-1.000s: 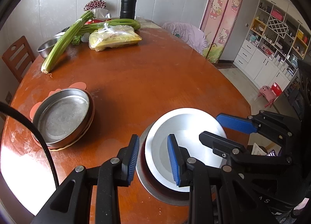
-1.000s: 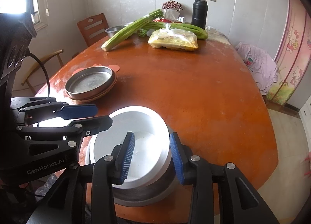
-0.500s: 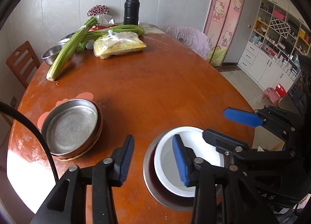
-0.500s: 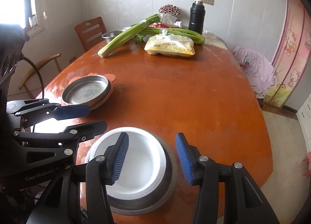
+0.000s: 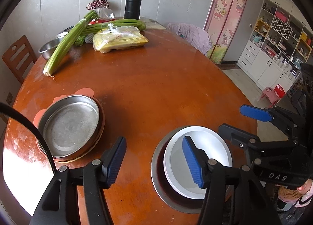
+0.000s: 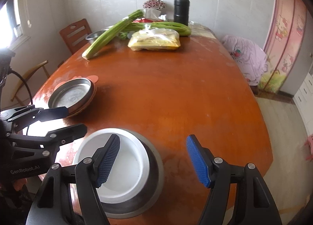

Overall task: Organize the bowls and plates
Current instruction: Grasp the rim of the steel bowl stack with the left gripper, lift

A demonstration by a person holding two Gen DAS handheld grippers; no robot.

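Opening, both the left gripper [image 5: 154, 163] and right gripper [image 6: 153, 161] hold nothing; the white bowl [image 5: 197, 163], nested in the metal bowl [image 5: 158, 166], sits between them, equally near.

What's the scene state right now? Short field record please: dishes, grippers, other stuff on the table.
near stack: white bowl nested in a steel bowl, near table edge
second stack: steel pan on a plate, over a pink mat
left hand-held gripper: jaws opening, nothing gripped; one finger over the white bowl
right hand-held gripper: jaws opening, nothing gripped; one finger over the white bowl
far end: celery, bagged food, black flask, another steel bowl
surface: brown wooden table
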